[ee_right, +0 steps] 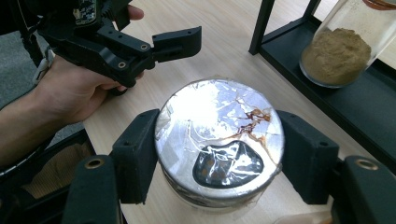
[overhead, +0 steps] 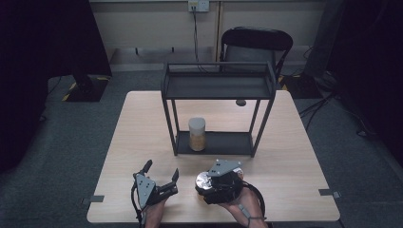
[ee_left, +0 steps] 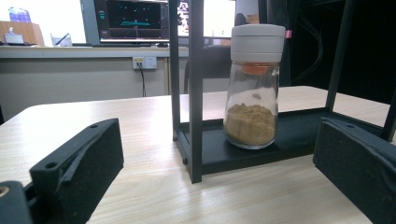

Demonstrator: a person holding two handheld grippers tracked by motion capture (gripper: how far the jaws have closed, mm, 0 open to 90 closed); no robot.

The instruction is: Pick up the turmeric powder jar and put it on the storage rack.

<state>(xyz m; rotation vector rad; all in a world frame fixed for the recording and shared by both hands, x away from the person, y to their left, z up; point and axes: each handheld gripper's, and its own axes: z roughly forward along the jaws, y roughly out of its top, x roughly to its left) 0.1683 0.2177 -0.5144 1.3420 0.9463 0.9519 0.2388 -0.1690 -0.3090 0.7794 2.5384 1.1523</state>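
Can (ee_right: 219, 140): round, foil-sealed top, the foil crinkled, torn at a dark patch and stained brown; it sits at the table's (overhead: 142, 118) near edge, clamped across its sides by the right gripper (overhead: 219, 183), one jaw on each flank. Judged rigid-walled but with a fragile, easily punctured seal; best held by the sides as now, kept upright, since the torn foil could leak. Its smooth wall may slip. Weight, contents and lower body are hidden. Left gripper (overhead: 161, 173): jaws spread, empty, resting just beside the can. Rack (overhead: 216, 142): black, two shelves, further back. Jar (overhead: 197, 134) of tan powder stands on its lower shelf.
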